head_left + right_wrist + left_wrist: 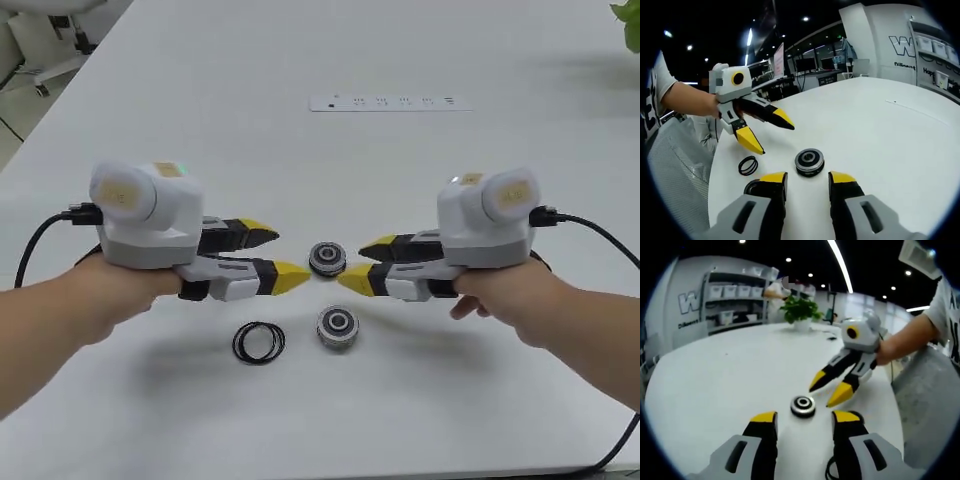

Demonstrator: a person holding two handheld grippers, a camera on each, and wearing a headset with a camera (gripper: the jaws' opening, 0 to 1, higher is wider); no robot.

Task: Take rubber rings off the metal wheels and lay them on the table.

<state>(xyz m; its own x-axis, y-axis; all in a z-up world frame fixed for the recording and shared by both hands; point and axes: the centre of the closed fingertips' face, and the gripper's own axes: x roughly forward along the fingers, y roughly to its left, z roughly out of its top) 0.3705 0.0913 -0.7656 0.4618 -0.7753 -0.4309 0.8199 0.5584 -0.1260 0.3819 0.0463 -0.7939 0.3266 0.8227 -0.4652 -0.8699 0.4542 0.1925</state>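
Spread left tool (pixel 290 256) and spread right tool (pixel 352 262) flank one wheel (pixel 327 258); second wheel (pixel 751 186) sits half-hidden behind jaw.

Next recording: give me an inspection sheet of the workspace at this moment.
Surface: white table, no spills seen.
Job's things: far wheel between the two grippers' tips; near wheel closer to the person; loose rubber rings flat on the table beside it.
Clutter: socket strip farther back.
Grippers: left gripper open; right gripper open; neither touches a wheel.
Cables: black left cable and right cable trail from the grippers.
Surroundings: plant; shelving.
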